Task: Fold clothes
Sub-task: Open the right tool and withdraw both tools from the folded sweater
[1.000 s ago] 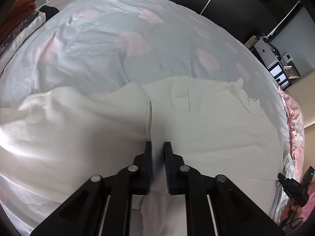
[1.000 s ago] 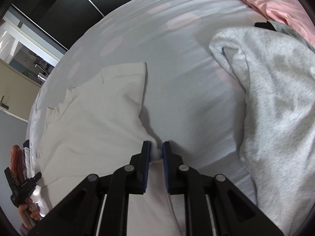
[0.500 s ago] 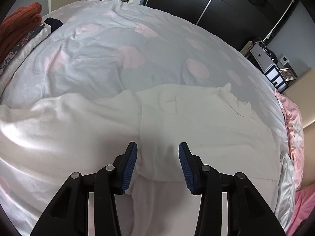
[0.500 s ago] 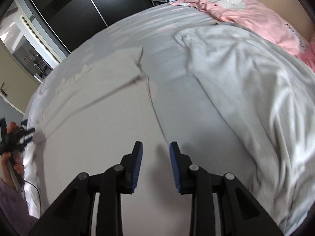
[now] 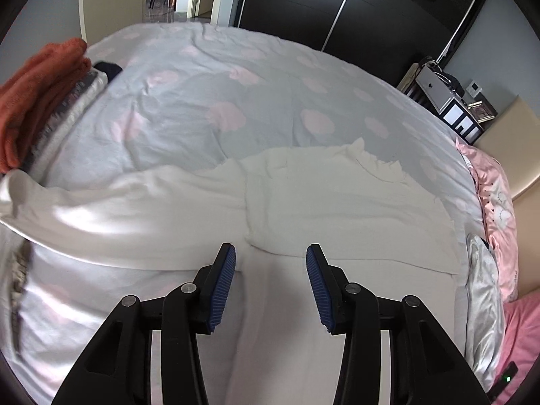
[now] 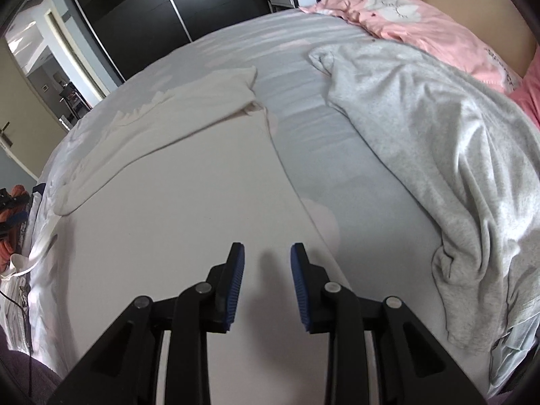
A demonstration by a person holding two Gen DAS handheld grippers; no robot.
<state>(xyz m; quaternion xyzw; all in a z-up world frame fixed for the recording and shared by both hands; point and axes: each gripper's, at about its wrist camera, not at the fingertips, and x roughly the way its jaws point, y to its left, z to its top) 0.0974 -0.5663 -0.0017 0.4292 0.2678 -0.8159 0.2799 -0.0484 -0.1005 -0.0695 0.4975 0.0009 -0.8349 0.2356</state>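
A white long-sleeved garment (image 5: pixel 337 202) lies spread flat on the bed, one sleeve folded across its body. In the right wrist view the same white garment (image 6: pixel 175 182) fills the near left of the bed. My left gripper (image 5: pixel 270 256) hovers above the garment's lower part, open, with nothing between its blue pads. My right gripper (image 6: pixel 267 256) is open too, above the garment near its right edge, and holds nothing.
A grey sweatshirt (image 6: pixel 438 141) lies crumpled to the right on the bed. Pink pillows (image 6: pixel 422 17) sit at the headboard end. A stack of folded clothes with an orange item (image 5: pixel 37 94) on top rests at the far left. The bed sheet (image 5: pixel 236 94) has pink spots.
Both grippers let go of the white garment and opened. Both have lifted away from the cloth, the right one also sliding along the garment toward its hem side.
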